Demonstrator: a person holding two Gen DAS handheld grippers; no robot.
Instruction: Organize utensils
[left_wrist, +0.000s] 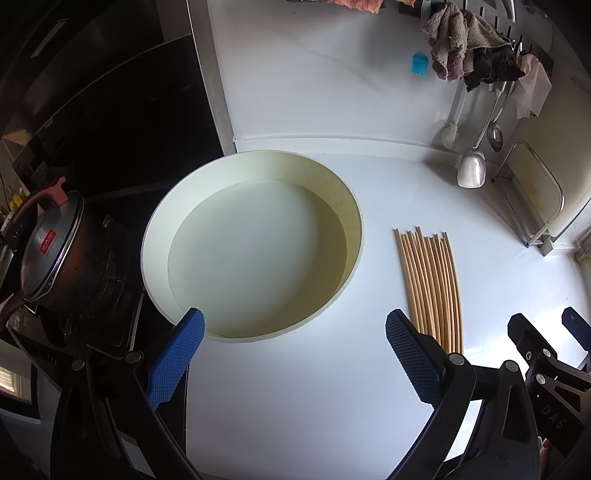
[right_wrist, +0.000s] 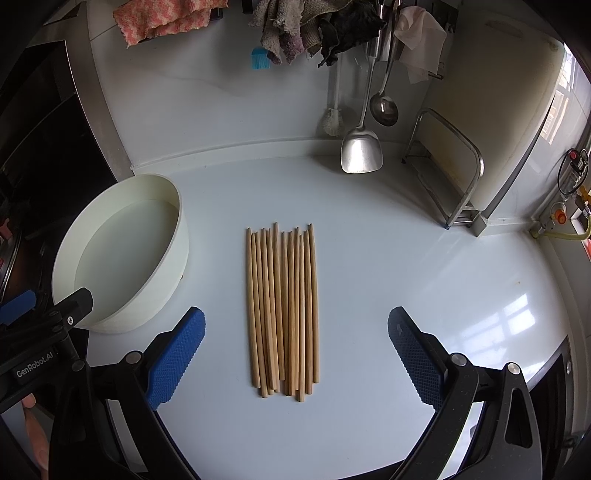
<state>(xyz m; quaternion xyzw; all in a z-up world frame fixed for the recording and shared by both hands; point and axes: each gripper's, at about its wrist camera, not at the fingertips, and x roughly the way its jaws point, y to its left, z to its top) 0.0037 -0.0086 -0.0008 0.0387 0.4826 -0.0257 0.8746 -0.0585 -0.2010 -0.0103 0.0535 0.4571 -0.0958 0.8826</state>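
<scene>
Several wooden chopsticks (right_wrist: 282, 310) lie side by side in a flat row on the white counter; they also show in the left wrist view (left_wrist: 430, 286). A round cream basin (left_wrist: 255, 240), empty, stands to their left; it also shows in the right wrist view (right_wrist: 125, 251). My left gripper (left_wrist: 295, 354) is open and empty, above the basin's near rim. My right gripper (right_wrist: 295, 354) is open and empty, centred over the near ends of the chopsticks, above them.
A dark pot with a lid (left_wrist: 55, 251) sits on the stove at left. A metal spatula (right_wrist: 361, 147), a ladle (right_wrist: 384, 107), a brush and rags hang on the back wall. A cutting board in a metal rack (right_wrist: 480, 147) stands at right.
</scene>
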